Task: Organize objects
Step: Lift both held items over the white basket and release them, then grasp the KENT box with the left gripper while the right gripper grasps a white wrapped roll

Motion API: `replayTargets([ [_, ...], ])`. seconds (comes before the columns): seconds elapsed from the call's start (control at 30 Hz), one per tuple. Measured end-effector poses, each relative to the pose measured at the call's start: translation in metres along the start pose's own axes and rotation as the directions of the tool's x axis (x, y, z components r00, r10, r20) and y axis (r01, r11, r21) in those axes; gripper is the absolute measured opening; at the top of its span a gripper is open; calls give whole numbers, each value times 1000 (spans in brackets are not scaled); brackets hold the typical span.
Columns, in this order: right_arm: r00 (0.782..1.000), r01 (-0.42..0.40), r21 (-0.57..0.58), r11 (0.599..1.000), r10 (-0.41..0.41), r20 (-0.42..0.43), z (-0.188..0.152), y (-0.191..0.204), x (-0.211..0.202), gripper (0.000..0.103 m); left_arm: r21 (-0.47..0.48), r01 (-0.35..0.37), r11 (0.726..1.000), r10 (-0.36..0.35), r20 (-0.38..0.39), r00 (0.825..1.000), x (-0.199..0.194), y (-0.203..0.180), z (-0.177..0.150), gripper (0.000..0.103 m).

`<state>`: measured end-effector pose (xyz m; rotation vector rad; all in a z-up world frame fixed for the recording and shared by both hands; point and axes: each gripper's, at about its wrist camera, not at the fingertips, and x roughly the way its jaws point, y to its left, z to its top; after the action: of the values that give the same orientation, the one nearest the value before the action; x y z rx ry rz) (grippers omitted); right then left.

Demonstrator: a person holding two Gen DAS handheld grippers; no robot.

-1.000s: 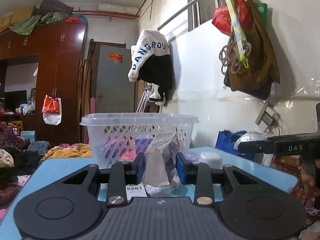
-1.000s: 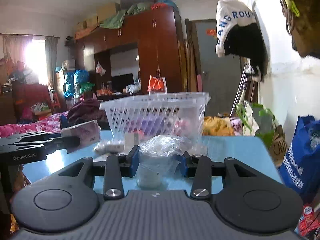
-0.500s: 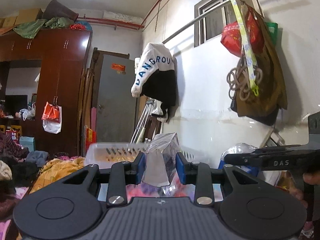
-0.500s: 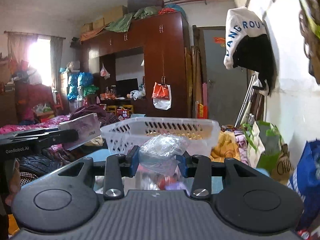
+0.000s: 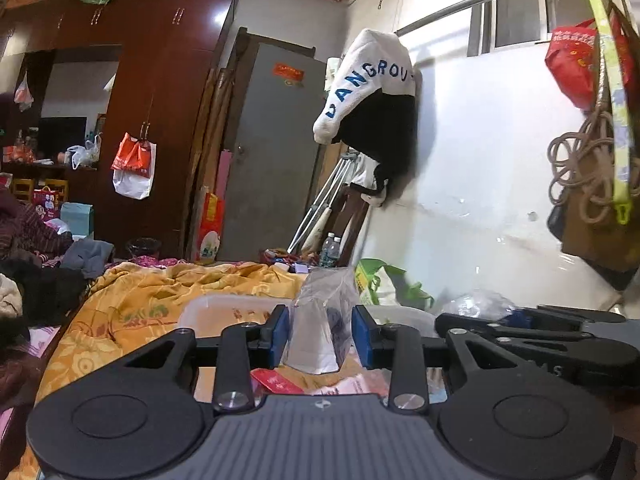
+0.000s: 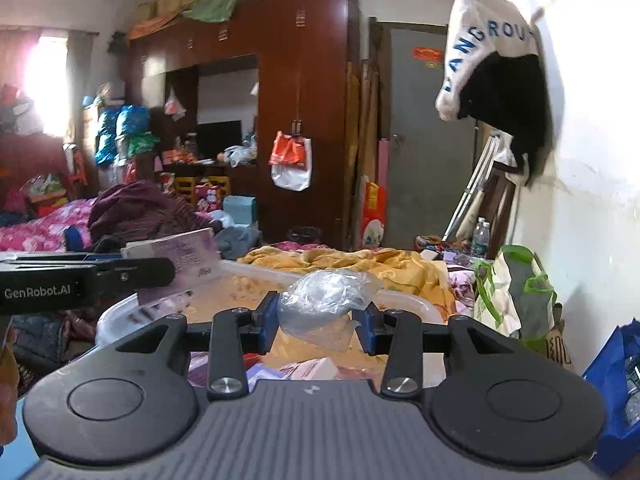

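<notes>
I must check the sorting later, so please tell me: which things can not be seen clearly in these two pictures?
- Left wrist view: basket contents, mostly hidden behind the left gripper and its packet.
- Right wrist view: what the crumpled clear bag holds; plastic too wrinkled.
- Right wrist view: print on the box in the other gripper; blurred.

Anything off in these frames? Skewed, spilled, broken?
Nothing spilled or broken. Only oddity: the clear packet leans between the left tongs, whose jaws have just been opening, with a sliver of gap at each pad. It hangs above the white basket, so it looks like a drop.
</notes>
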<state>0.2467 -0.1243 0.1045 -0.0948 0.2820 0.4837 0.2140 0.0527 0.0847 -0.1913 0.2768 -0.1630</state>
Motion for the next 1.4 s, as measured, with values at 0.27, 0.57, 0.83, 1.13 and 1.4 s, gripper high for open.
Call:
replayTargets([
  [0.27,999,3,24,1000,-4,46,-33,-3,-45,103,12,31,999,-31,-13,999,-23,5,-28,73],
  [0.57,975,-175,182,968,196,-104,-128,-10,-112,103,77,13,997,-6,-93,996,-101,2,-123,80],
  [0.83,972,-180,99,979,192,-134,-131,3,-99,73,83,-50,995,66,-215,974,-82,8,-136,80],
  [1.13,980,-163,96,982,172,-96,-136,4,-103,50,112,-87,990,111,-231,967,-80,1,-151,80],
  [1.4,981,-174,113,978,182,-64,-136,1,-105,50,142,-110,984,142,-244,959,-73,-12,-152,80],
])
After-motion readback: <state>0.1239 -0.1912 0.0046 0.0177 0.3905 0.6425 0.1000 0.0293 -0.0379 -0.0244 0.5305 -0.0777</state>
